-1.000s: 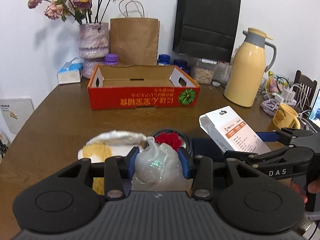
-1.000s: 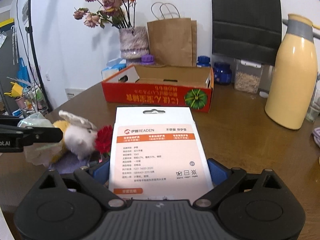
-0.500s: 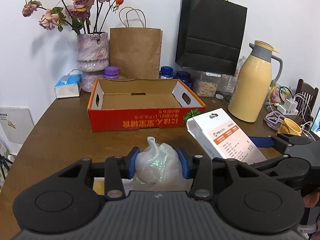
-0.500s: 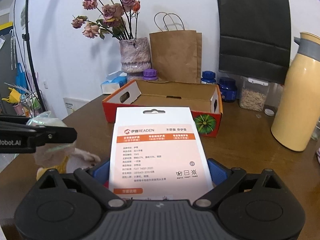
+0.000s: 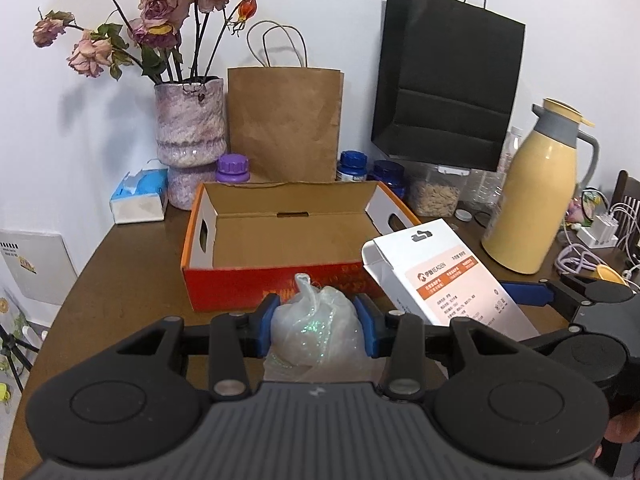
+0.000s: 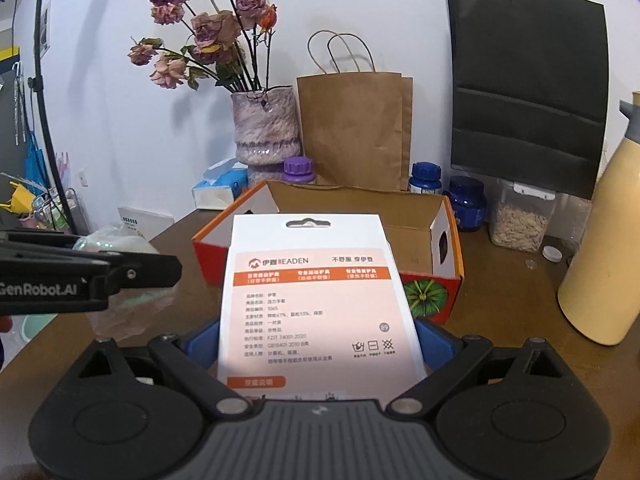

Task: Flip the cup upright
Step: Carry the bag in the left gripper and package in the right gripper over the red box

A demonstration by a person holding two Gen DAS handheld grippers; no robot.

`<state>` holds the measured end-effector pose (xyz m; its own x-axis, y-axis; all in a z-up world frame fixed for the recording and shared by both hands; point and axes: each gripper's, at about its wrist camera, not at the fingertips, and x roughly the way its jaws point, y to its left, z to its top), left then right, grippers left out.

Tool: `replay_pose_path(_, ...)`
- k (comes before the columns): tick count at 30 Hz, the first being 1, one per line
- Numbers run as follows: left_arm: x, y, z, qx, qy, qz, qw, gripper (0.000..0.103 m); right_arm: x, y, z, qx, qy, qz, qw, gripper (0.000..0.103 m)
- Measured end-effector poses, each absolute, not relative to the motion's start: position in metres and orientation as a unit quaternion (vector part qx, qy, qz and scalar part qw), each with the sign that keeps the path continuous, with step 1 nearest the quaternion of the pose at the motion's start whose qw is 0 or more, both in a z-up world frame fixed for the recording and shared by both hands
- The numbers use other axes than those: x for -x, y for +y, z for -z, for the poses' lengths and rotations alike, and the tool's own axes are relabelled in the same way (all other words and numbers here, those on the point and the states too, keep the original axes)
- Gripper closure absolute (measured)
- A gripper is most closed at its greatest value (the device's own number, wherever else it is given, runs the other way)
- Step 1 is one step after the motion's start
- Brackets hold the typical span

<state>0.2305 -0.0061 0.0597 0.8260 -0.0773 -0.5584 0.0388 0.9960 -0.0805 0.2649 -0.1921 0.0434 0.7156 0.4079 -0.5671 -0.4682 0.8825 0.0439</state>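
My left hand-held gripper (image 5: 316, 330) is clamped on a knotted clear plastic bag (image 5: 314, 334), my right hand-held gripper (image 6: 320, 344) on a white product box (image 6: 316, 300), both before the open orange carton (image 5: 280, 240); I cannot spot the cup

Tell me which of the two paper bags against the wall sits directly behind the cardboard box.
The brown paper bag, beside the flower vase; the black paper bag hangs farther right.

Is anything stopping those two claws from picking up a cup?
The left gripper clamps a crinkly clear plastic bag in its jaws, the right gripper a white card package. Only part of a yellow mug shows, behind the right gripper.
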Motion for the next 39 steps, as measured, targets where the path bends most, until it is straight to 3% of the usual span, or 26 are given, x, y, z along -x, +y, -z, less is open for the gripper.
replay_pose_path(24,-0.349,0.013,-0.076,0.043,0.299,-0.029,0.953,0.061,-0.376,-0.160,-0.058,0.057,0.289,-0.206,0.933,0.005)
replay_pose_path(39,-0.435,0.045,-0.044,0.071,0.340,-0.074,0.935,0.061,-0.457,-0.119,-0.044,0.049,0.316,-0.182,0.930,0.005)
